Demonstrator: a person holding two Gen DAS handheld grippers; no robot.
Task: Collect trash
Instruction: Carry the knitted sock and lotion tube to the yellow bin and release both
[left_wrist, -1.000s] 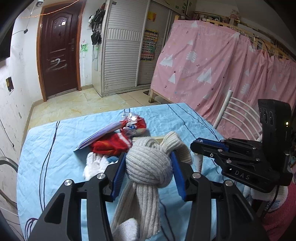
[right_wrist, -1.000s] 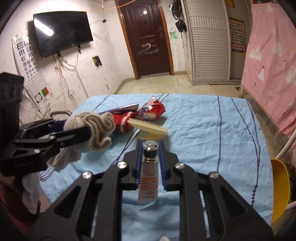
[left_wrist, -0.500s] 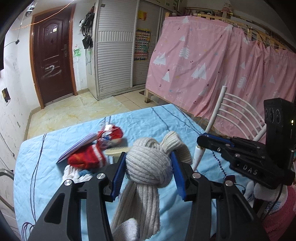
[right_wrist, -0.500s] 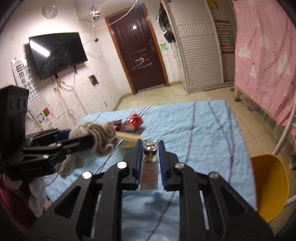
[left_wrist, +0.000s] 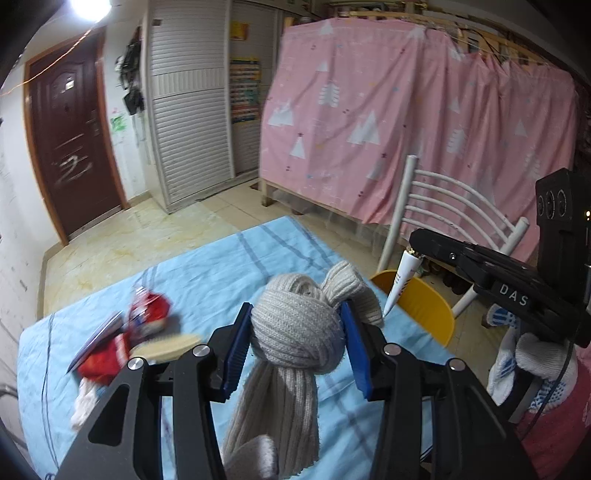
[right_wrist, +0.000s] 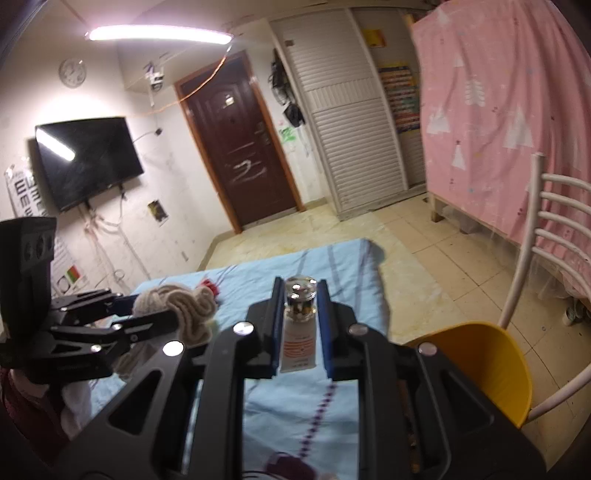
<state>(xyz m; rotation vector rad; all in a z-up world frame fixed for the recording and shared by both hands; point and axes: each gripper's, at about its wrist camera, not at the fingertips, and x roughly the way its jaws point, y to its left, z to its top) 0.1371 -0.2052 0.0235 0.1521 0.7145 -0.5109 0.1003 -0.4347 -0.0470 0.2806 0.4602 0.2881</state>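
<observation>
Moved: both grippers had lifted higher above the blue-clothed table (left_wrist: 229, 266) (wrappers blurred).
Left gripper (left_wrist: 295, 328): clamped on knotted beige knit scarf (left_wrist: 295, 325).
Right gripper (right_wrist: 298, 317): gripping white orange-striped tube (right_wrist: 297, 339).

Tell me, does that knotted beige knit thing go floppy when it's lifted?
Probably yes. The knitted scarf looks soft: its tails hang limp below the left gripper. The knot seems to bulge between the blue pads, so it likely squashes rather than slips. It is probably light.

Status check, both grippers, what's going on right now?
Left gripper shut on knotted scarf. Right gripper shut on tube. Wrappers remain on table.
</observation>
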